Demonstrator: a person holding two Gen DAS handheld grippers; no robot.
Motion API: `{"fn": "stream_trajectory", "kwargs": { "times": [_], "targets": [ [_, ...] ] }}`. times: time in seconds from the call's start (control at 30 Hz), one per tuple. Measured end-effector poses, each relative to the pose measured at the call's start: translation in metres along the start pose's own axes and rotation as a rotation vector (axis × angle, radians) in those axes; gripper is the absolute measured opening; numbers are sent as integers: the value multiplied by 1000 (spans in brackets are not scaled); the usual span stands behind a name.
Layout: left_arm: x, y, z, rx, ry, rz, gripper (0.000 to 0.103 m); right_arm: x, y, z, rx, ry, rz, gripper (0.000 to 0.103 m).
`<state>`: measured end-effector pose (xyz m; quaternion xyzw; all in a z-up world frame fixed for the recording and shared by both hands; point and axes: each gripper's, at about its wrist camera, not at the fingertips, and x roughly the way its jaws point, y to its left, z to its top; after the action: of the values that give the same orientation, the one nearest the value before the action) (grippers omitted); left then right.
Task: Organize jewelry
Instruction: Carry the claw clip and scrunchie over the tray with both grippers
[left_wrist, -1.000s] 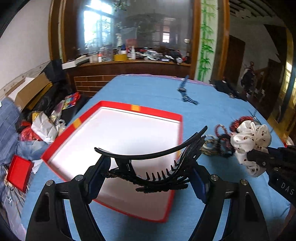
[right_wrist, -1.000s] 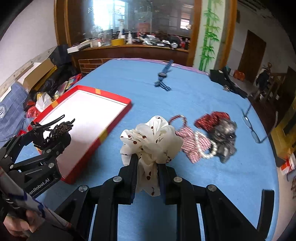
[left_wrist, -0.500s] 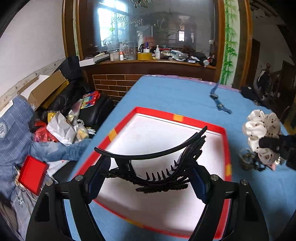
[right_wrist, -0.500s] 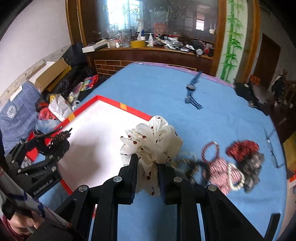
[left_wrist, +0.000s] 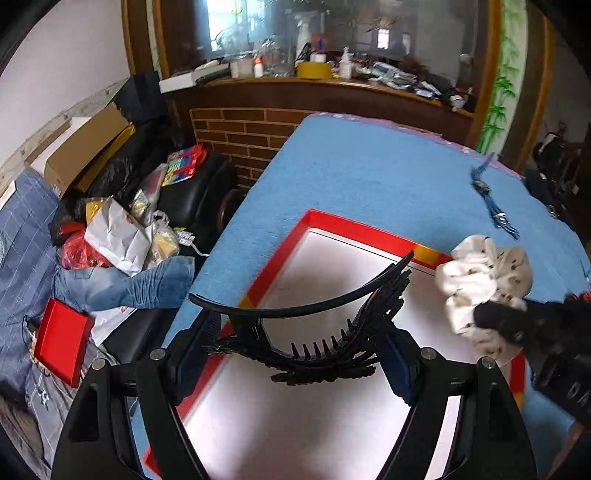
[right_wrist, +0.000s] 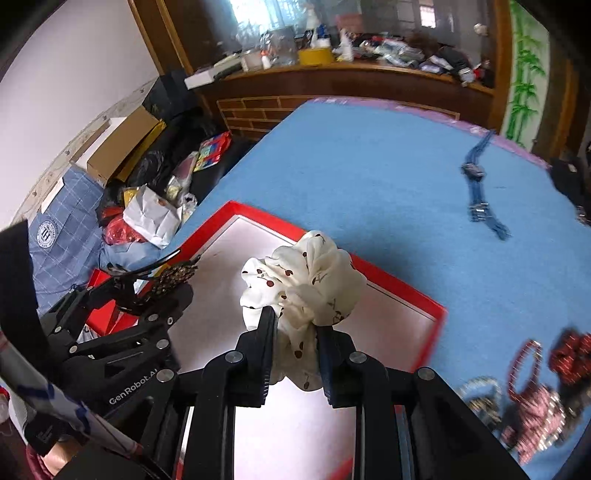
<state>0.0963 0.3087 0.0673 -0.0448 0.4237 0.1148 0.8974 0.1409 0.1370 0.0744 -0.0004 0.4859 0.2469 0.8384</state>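
Blue cloth (right_wrist: 369, 177) is spread over the whole table, and a wooden counter (left_wrist: 332, 88) crowded with bottles and odds and ends is seen behind it, with boxes, bags and clothes piled on the floor off to the left side. Sat on the cloth is a tray (left_wrist: 354, 223) with a red rim and a white inside. A black hair claw (left_wrist: 314, 332) is clamped across its length by the left gripper (left_wrist: 295, 354), jaws spread fairly wide around it, and it's held up over the near part of the tray. A white scrunchie (right_wrist: 306, 273) dotted with small cherries is pinched by the right gripper (right_wrist: 295, 332), jaws narrow, fabric bunched up between the fingers; it's hovering over the tray too, toward the far rim. A blue tassel piece (right_wrist: 476, 184) is left lying alone on the cloth farther back. Over to the right of the tray, a blurry heap of beads (right_wrist: 528, 387) in red, pink and pearl is spotted, well apart from the tray's edge.
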Motion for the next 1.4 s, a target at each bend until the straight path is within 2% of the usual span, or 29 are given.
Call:
{"fn": "stream_trajectory", "kwargs": {
  "times": [0.27, 0.37, 0.6, 0.77, 0.97, 1.03, 1.13, 1.2, 1.4],
  "targets": [
    [35, 4, 10, -12, 75, 19, 80, 45, 3, 15, 27, 55, 31, 25],
    [44, 6, 10, -22, 93, 35, 80, 54, -1, 17, 42, 51, 32, 25],
    [43, -2, 0, 14, 122, 121, 80, 65, -4, 17, 57, 50, 37, 25],
    [30, 3, -17, -39, 137, 190, 80, 67, -5, 14, 56, 63, 48, 26],
    [11, 8, -43, -99, 140, 186, 80, 66, 5, 7, 23, 86, 70, 27],
    [9, 12, -42, -121, 136, 166, 80, 64, 7, 5, 15, 90, 73, 29],
    [11, 16, -35, -136, 144, 130, 80, 63, 7, 1, 23, 93, 70, 39],
    [11, 14, -30, -122, 134, 131, 80, 60, 5, 1, 30, 86, 71, 55],
    [11, 15, -25, -132, 116, 82, 80, 48, 1, 5, 42, 63, 68, 59]
  ]
}}
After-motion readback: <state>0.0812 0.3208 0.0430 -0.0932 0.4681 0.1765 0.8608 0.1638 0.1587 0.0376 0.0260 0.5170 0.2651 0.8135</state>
